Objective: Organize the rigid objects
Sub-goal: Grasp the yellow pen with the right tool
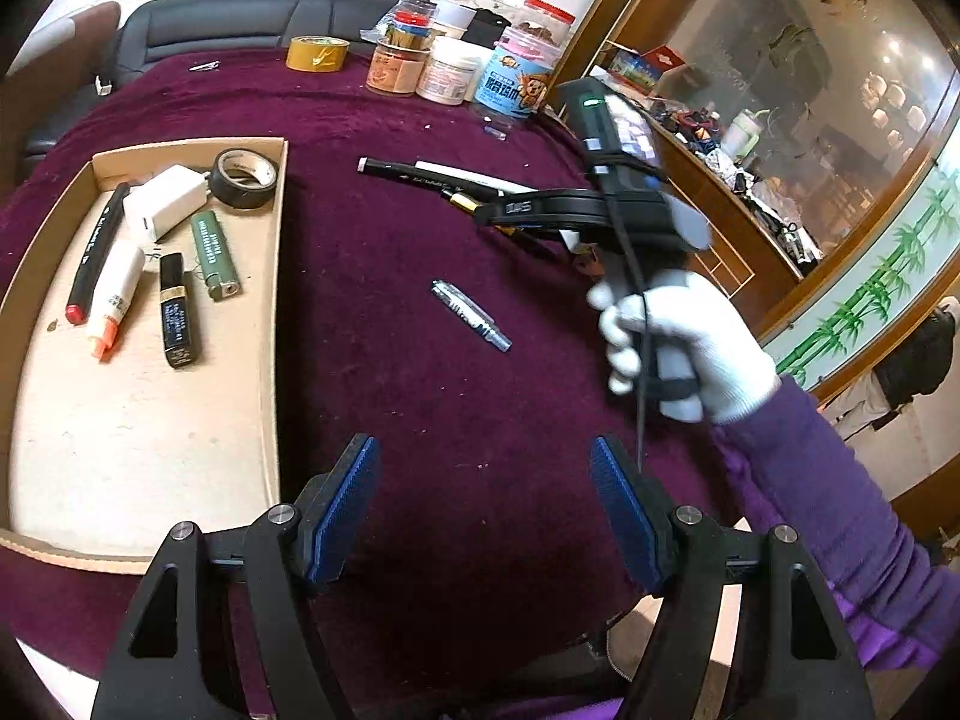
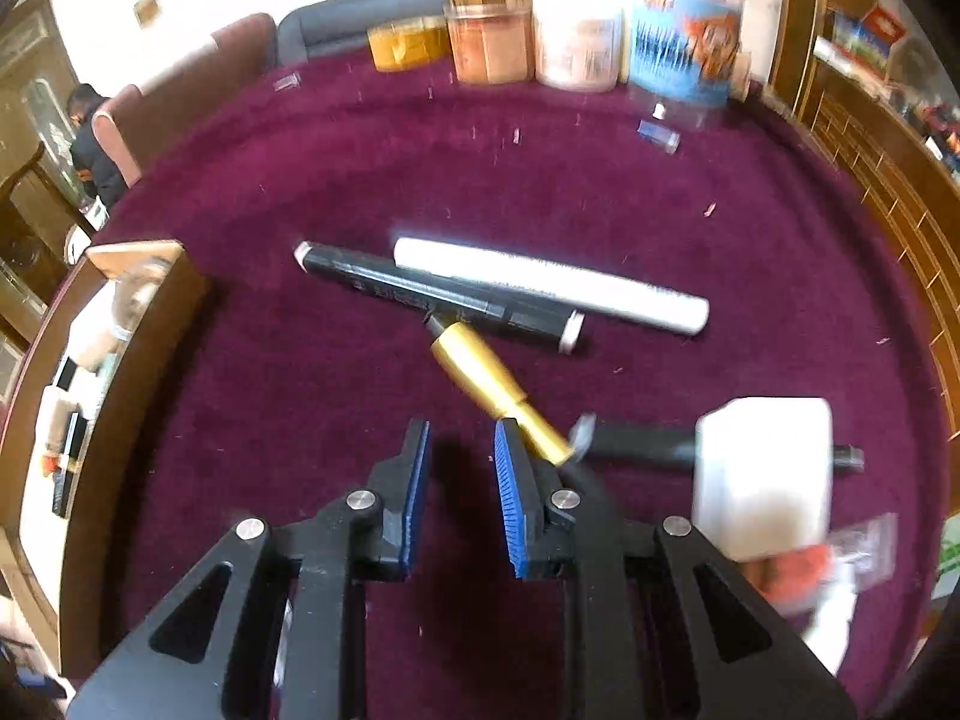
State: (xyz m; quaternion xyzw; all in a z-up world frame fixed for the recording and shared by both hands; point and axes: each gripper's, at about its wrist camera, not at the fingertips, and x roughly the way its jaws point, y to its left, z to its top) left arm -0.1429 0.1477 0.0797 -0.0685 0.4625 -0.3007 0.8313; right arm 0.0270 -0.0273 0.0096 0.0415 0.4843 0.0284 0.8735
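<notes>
A cardboard tray [image 1: 279, 300] on the purple cloth holds a red-tipped black marker [image 1: 96, 252], a white charger [image 1: 165, 207], a black tape roll [image 1: 245, 177], a green lighter [image 1: 215, 255] and a black lipstick [image 1: 177, 312]. My left gripper [image 1: 486, 504] hangs open and empty over the cloth beside the tray. A silver tube [image 1: 471, 315] lies ahead of it. My right gripper [image 2: 459, 492] is narrowly open with nothing between its pads. It hovers just short of a gold tube [image 2: 498, 387], a black marker [image 2: 438, 294] and a white pen [image 2: 552, 285]. A white block [image 2: 765, 480] lies to its right.
Jars [image 1: 456, 72] and a yellow tape roll [image 1: 317, 53] stand along the table's far edge. A wooden glass-fronted cabinet [image 1: 750, 228] runs along the right. A gloved hand [image 1: 690, 348] in a purple sleeve holds the right gripper. A small bag with something red [image 2: 798, 570] lies near the white block.
</notes>
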